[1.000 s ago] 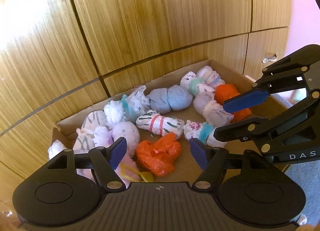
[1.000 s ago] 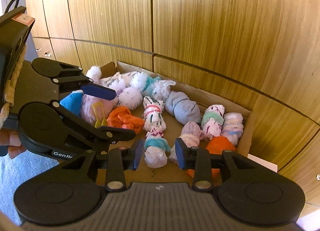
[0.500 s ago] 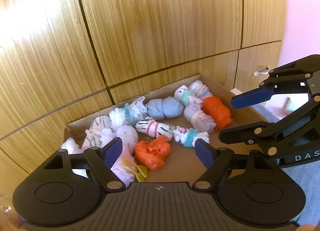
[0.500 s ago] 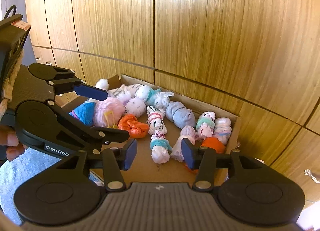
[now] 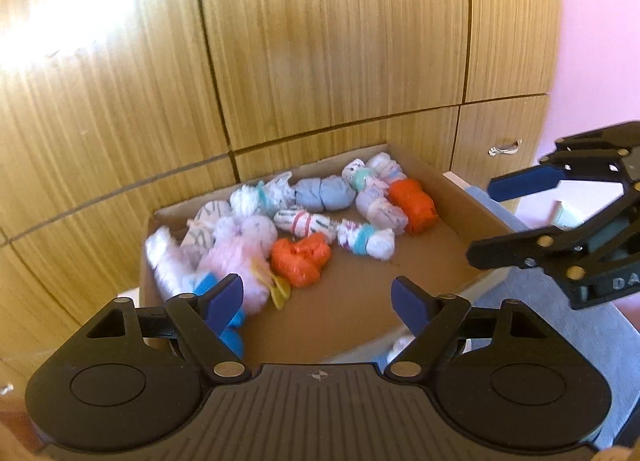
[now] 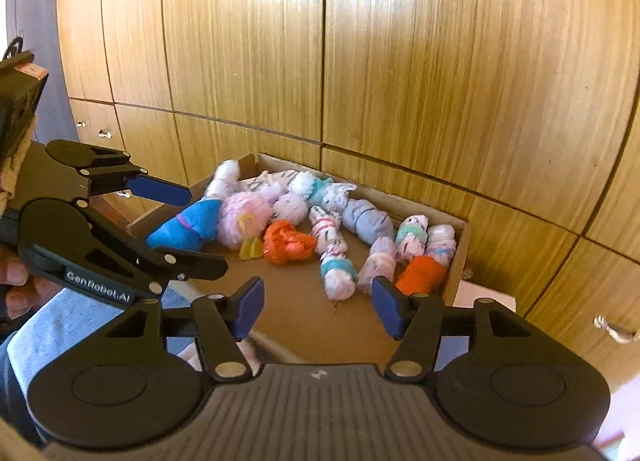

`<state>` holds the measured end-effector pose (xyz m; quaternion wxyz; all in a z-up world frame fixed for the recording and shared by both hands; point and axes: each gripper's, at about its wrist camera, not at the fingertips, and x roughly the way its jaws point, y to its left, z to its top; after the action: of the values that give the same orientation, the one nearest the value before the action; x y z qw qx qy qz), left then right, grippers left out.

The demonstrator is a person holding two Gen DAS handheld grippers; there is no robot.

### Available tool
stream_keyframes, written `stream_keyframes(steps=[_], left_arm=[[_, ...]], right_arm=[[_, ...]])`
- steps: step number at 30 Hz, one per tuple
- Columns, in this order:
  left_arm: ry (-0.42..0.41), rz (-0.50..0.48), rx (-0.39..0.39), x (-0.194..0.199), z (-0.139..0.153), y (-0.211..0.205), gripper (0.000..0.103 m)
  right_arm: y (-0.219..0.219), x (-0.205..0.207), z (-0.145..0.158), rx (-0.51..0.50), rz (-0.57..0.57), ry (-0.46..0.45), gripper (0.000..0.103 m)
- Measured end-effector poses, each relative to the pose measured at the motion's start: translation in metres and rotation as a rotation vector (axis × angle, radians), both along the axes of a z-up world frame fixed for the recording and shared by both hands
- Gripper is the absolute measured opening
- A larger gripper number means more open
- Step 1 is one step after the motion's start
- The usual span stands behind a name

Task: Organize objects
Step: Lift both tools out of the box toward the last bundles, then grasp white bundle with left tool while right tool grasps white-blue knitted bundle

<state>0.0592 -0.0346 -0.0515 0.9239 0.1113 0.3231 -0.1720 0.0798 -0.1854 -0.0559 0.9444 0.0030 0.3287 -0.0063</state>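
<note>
Left wrist view: our left gripper [image 5: 318,295] & right gripper [image 6: 318,307] have just been opening, nothing btwn jaws. Rolled sock bundles [image 5: 362,239] lie ahead in the cardboard box [image 5: 472,207], long axes mostly left-right; neither hand clearly nearer.

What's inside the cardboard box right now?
The cardboard box holds rolled sock bundles along its far side: two orange ones, a blue one, a fluffy pink one, a grey one, and several white patterned ones. Anything underneath them is covered.
</note>
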Motion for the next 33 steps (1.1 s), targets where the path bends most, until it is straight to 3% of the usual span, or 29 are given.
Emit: stream_keyframes(steps=[9,14,20,25,33], left_arm=[[0.026,0.041,-0.102,-0.049,-0.015,0.032,0.087],[0.078,0.087,-0.154,-0.065,-0.025,0.053,0.087],[0.092,0.118,-0.155,-0.078,-0.027,0.068,0.087],[0.113,0.121,-0.156,-0.076,-0.033,0.068,0.088],[0.143,0.075,-0.174,-0.063,-0.041,0.042,0.088]], right_arm=[[0.038,-0.049,-0.021,0.076,0.019,-0.034,0.068],[0.062,-0.044,-0.050,0.023,0.109,0.003,0.070],[0.069,-0.024,-0.073,-0.017,0.127,0.058,0.062],[0.067,-0.029,-0.078,-0.017,0.089,0.049,0.040],[0.055,-0.081,-0.061,0.020,0.044,0.011,0.039]])
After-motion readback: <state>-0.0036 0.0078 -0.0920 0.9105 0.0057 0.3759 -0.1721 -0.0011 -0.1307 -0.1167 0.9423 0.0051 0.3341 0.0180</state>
